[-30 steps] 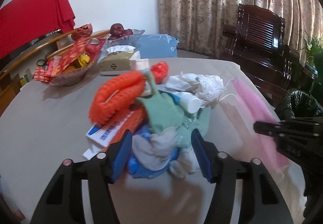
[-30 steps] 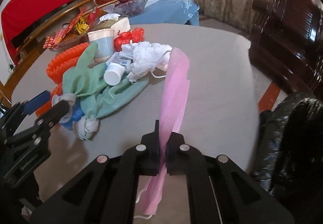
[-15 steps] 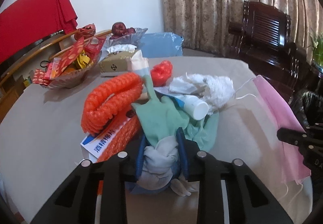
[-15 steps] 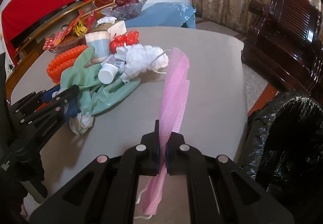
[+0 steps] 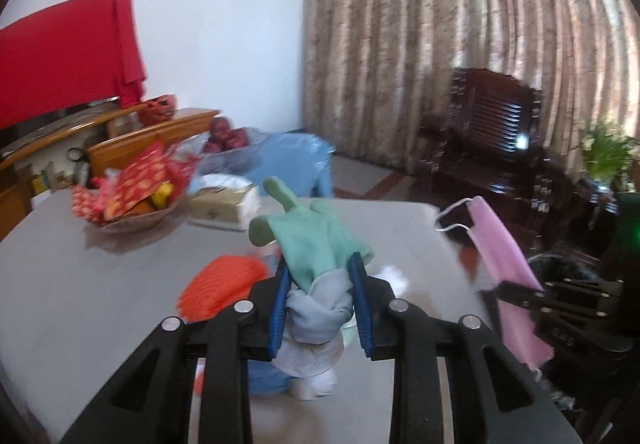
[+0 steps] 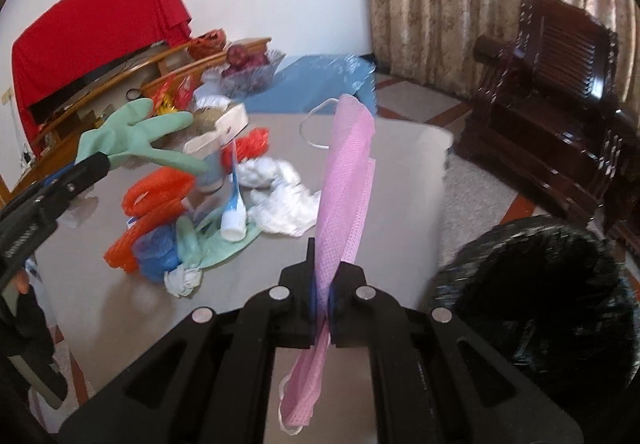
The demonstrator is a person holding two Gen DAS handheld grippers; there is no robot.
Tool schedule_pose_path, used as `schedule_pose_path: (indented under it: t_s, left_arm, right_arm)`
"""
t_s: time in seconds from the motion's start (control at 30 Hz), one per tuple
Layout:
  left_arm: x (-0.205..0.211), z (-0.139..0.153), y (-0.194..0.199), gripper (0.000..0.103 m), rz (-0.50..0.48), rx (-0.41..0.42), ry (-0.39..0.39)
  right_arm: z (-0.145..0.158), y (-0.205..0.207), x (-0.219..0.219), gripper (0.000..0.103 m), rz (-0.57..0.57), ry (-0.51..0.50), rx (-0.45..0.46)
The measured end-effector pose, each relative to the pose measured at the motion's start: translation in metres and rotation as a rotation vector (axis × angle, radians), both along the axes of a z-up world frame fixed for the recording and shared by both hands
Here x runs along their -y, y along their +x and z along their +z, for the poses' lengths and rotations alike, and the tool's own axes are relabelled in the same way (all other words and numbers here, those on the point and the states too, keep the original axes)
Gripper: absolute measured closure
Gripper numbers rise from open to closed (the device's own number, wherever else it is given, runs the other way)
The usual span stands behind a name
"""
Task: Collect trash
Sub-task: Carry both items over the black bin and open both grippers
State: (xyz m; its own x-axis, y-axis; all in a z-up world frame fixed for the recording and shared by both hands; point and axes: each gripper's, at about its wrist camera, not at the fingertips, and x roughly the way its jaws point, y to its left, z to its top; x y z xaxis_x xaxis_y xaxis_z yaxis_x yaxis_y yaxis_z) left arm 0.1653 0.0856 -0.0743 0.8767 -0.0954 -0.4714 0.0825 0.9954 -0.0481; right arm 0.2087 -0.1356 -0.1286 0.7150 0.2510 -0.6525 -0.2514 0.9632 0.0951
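- Left gripper [image 5: 320, 296]: blue pads clamped on a green rubber glove [image 5: 310, 244] bunched with grey cloth, the bundle lifted clear of the table [image 5: 100, 284] — glove fingers poking upward past the jaws. Jaws narrowed onto it within the last second; now pressed on both sides.
- Right gripper [image 6: 320, 296]: jaws fully closed, pinching a pink face mask [image 6: 344, 179] near its lower end; mask standing up in front of the camera, white ear loop curling off the top, a short tail hanging below the jaws.
- Same mask [image 5: 504, 264] seen from the left wrist view — off past the right edge of the table, over the dark floor area.
- Remaining trash heaped near the middle of the table: orange mesh netting [image 6: 154, 199], a white-capped tube [image 6: 234, 215], crumpled white tissue [image 6: 280, 191], a blue crumpled piece [image 6: 156, 248], a second green glove [image 6: 224, 244] flat under the tube.
- Black trash bag [image 6: 532, 292] open just beyond the right edge of the table, below and right of the mask.
- Far-left corner of the table: snack basket [image 5: 132, 203] and tissue box [image 5: 224, 203], side by side.
- Motion blur over most of both views.
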Motion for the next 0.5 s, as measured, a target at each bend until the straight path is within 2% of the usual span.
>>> schedule_pose_path:
  t_s: [0.17,0.33,0.5]
  left_arm:
    - [0.052,0.004,0.009,0.074,-0.144,-0.018,-0.061]
    - [0.126,-0.01,0.02,0.074,-0.292,-0.049,-0.104]
    - [0.193,-0.031,0.028,0.074,-0.419,-0.086,-0.112]
  right_arm:
    - [0.006,-0.01,0.062,0.1,-0.111,-0.017,0.013]
    - [-0.01,-0.019,0.137,0.1,-0.254,-0.057,-0.006]
    - [-0.033,-0.028,0.191,0.1,-0.348,-0.054,-0.049]
